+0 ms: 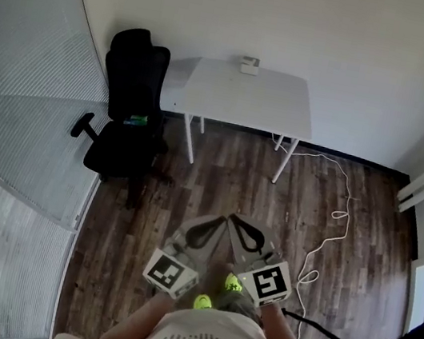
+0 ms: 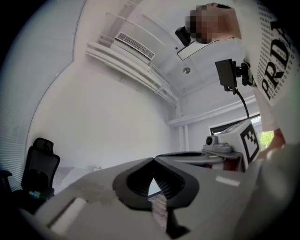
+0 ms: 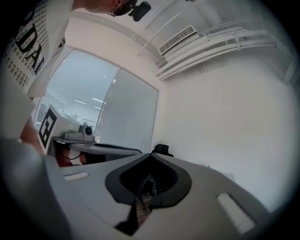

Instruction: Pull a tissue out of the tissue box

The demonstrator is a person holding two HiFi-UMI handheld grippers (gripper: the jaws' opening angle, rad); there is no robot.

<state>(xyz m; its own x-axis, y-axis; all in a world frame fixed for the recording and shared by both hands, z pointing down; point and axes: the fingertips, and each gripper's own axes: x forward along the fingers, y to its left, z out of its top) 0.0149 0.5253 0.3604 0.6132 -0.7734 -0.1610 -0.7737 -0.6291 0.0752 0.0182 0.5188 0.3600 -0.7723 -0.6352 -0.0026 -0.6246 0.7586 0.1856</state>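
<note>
The tissue box (image 1: 250,65) sits at the table's (image 1: 248,102) far edge, straight ahead and well apart; left gripper (image 1: 219,221) and right gripper (image 1: 235,222), both clenched empty, equally distant.

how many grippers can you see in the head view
2. The left gripper and the right gripper sit side by side low in the head view, both shut and empty, tips almost meeting, pointing toward the white table. No others seem hidden.
</note>
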